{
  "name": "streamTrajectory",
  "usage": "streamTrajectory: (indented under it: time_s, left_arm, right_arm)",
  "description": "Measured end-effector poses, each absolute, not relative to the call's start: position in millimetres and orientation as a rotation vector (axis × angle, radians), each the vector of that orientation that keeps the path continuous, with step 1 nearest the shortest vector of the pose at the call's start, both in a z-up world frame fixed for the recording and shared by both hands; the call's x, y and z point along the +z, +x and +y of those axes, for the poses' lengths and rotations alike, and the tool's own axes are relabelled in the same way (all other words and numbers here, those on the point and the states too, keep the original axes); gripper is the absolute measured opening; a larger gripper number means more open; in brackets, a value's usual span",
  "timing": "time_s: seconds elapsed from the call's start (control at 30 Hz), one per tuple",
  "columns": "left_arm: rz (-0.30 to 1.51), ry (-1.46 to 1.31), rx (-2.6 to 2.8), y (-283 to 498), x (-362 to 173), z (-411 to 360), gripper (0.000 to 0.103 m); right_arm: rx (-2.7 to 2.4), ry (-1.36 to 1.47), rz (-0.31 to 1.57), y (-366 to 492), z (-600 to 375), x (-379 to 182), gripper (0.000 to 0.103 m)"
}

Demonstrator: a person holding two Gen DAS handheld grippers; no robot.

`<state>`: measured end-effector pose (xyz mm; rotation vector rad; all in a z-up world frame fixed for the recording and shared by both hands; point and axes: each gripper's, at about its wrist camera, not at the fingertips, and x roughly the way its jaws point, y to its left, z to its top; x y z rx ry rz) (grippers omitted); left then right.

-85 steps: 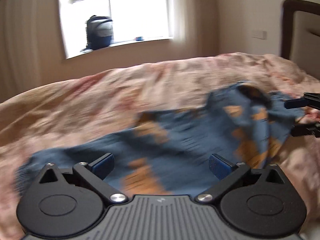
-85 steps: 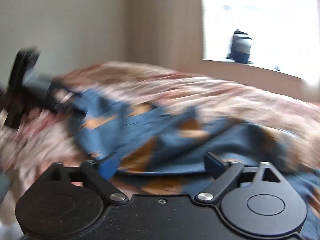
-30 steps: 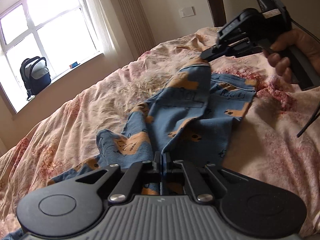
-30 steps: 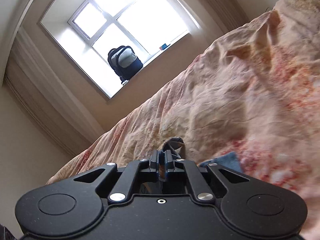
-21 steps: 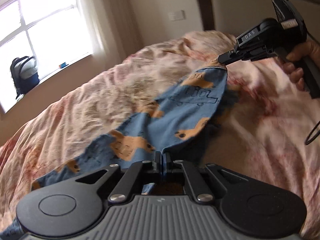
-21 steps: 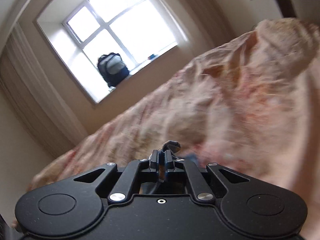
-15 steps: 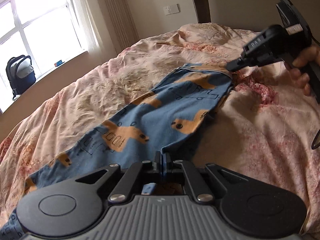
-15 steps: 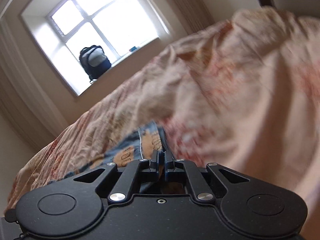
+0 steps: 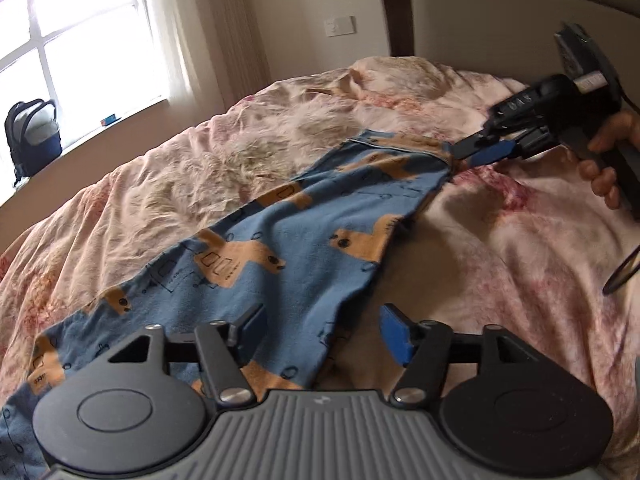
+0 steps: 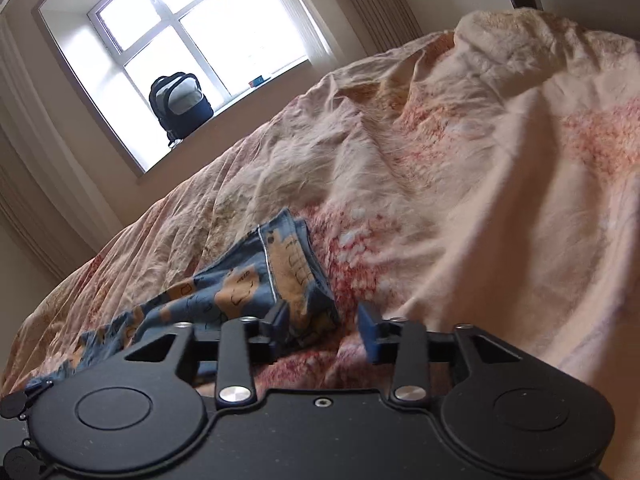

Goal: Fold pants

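The pants (image 9: 288,248) lay flat on the bed (image 9: 500,264) (blue, orange-printed), stretched between my tongs. My left tongs (image 9: 324,330) and right tongs (image 10: 326,326) both stood apart, straddling the fabric's edges.

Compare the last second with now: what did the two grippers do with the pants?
Both let go: the left gripper and right gripper, shut on the pants a second ago, now stand open. The pants, then lifted, lie spread flat on the bedspread. The backpack stayed on the windowsill.
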<state>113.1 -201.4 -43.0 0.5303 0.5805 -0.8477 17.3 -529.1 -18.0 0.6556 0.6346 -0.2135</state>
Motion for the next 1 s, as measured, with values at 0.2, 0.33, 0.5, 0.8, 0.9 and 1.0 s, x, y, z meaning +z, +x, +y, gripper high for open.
streamTrajectory:
  time_s: [0.2, 0.33, 0.5, 0.8, 0.9, 1.0]
  left_arm:
    - [0.537, 0.644, -0.825, 101, -58, -214, 0.070]
    - [0.571, 0.602, -0.822, 105, -58, -211, 0.072]
    - [0.579, 0.570, -0.805, 109, -53, -206, 0.073]
    - [0.660, 0.413, -0.796, 125, -50, -182, 0.083]
    - [0.667, 0.371, -0.774, 131, -43, -164, 0.083]
    - [0.672, 0.336, -0.739, 142, -31, -143, 0.086]
  right_arm:
    - [-0.173, 0.832, 0.621, 32, -534, -38, 0.064]
    - [-0.200, 0.936, 0.580, 37, -544, -43, 0.048]
    - [-0.202, 0.905, 0.513, 31, -548, -29, 0.011]
    - [-0.222, 0.676, 0.561, 41, -547, -16, 0.011]
    - [-0.246, 0.718, 0.597, 40, -550, -38, 0.013]
    - [-0.280, 0.556, 0.591, 37, -538, -22, 0.033]
